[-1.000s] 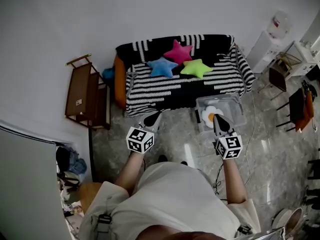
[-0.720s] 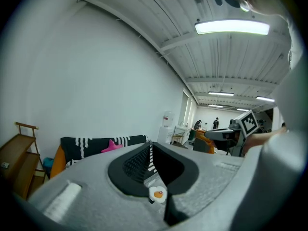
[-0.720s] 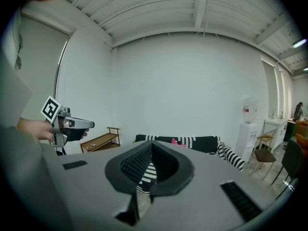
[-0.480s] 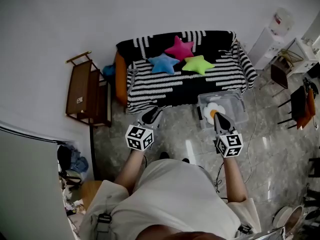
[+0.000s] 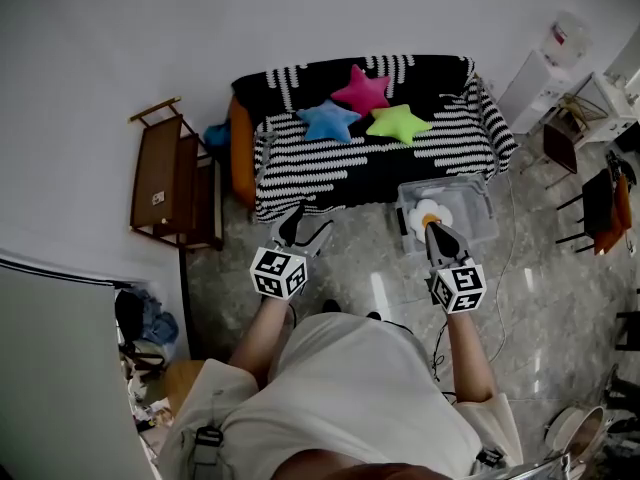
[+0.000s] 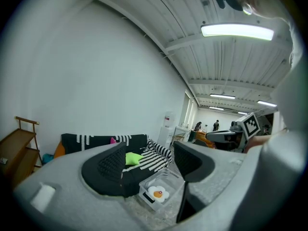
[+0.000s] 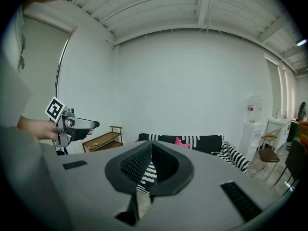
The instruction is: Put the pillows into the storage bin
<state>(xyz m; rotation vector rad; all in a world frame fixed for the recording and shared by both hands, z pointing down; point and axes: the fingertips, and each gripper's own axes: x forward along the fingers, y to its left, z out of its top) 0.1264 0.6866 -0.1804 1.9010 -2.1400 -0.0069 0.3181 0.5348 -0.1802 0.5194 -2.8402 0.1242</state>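
Left tongs (image 5: 300, 230) (image 6: 151, 162): jaws apart, just been opening, nothing between the ribbed black pads. Right tongs (image 5: 437, 236) (image 7: 150, 165): jaws together, pads meeting at the tip, nothing clamped.

Three star-shaped plush pillows well beyond both tongs, clustered on the seat of the sofa: pink star pillow (image 5: 361, 89) farthest back, blue star pillow (image 5: 328, 120) to its left and nearer, lime-green star pillow (image 5: 398, 122) to its right, points of the three touching or nearly so. From the left gripper view, only the green one (image 6: 133, 158) plain between the jaws, with a sliver of pink behind.

Clear plastic storage bin (image 5: 478, 208) (image 6: 144, 194) on the floor, right against the sofa's front. Inside it, a white flower-edged pillow with an orange centre, like a fried egg (image 5: 428, 213) (image 6: 158, 193). In the head view, the right tongs' tip at the bin's near rim, just beside that pillow; left tongs well to the bin's left.

Black-and-white striped knit cover over the sofa (image 5: 330, 173), an orange arm showing at its left end. Glossy grey stone-patterned floor (image 5: 360, 258). Plain white wall behind. Brown wooden rack (image 5: 165, 183) left of the sofa, white water dispenser (image 5: 560, 43) in the far right corner.
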